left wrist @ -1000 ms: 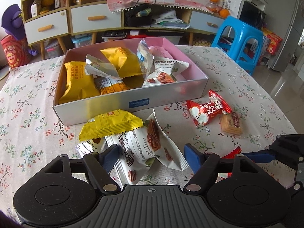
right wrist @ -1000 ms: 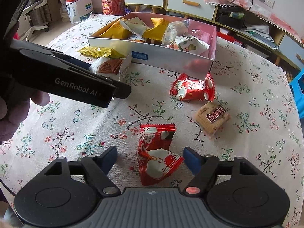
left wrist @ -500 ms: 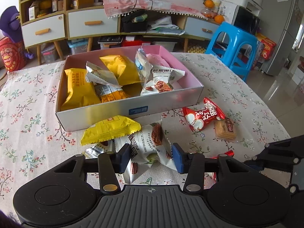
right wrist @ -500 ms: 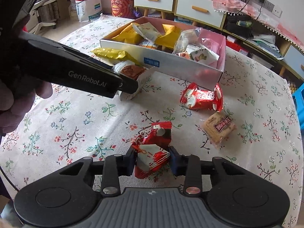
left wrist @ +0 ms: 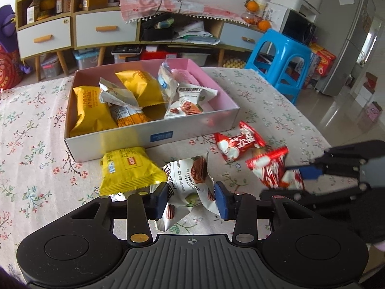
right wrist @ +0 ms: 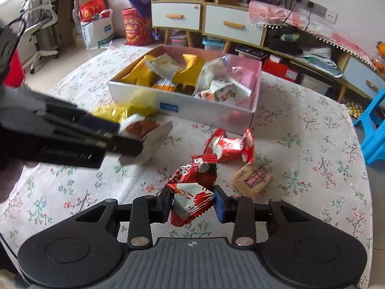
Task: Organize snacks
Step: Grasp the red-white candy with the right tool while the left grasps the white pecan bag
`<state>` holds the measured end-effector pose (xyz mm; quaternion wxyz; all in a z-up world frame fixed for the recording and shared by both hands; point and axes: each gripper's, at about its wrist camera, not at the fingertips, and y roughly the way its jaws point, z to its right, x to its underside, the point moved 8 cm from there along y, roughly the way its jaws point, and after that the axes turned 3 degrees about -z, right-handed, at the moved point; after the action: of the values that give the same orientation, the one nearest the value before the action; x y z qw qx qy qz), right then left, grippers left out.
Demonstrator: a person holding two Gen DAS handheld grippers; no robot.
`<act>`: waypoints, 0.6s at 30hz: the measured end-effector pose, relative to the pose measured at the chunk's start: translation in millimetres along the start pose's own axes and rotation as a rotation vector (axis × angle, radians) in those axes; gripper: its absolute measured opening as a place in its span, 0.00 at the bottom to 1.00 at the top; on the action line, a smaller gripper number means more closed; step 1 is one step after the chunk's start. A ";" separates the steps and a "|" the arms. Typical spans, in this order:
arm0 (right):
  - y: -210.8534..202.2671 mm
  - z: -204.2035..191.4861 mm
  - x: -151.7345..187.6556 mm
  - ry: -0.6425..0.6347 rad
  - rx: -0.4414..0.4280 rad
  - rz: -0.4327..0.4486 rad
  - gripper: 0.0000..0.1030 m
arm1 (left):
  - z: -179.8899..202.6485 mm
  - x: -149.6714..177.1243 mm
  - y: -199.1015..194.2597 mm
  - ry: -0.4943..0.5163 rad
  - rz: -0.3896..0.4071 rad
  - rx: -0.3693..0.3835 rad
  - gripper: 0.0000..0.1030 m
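While both grippers were gaping a second ago, each has since come in on a packet. Left gripper (left wrist: 191,198): jaws closing, pads already pressing a white pecan packet (left wrist: 190,185), which looks lifted off the cloth. Right gripper (right wrist: 193,203): clamped narrow on a red packet (right wrist: 192,192), crumpled between the pads and clear of the table (right wrist: 312,168).

Box (left wrist: 154,139) sits at 12 o'clock from both grippers — already half full of yellow and white packets. Loose on the cloth: a yellow packet (left wrist: 130,172) at 11 o'clock of the left gripper, a second red packet (right wrist: 229,145) at 12 and a biscuit (right wrist: 252,177) at 1 o'clock of the right.

Judgement — both picks look secured; carry to the box comes next, three items left after that.
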<state>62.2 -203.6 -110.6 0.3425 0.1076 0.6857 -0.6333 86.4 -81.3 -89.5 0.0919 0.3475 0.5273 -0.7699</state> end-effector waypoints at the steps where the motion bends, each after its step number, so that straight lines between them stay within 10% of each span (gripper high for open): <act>1: -1.3 2.4 -1.7 0.006 0.002 0.005 0.23 | 0.8 0.2 -1.5 0.000 0.000 0.006 0.37; 18: -12.4 24.4 -34.1 0.100 0.024 0.082 0.23 | 5.4 -10.7 -27.9 -0.029 0.048 0.066 0.36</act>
<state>88.4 -219.0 -79.2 0.3319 0.1711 0.6895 -0.6206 77.8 -76.5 -60.8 0.1067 0.3518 0.4917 -0.7894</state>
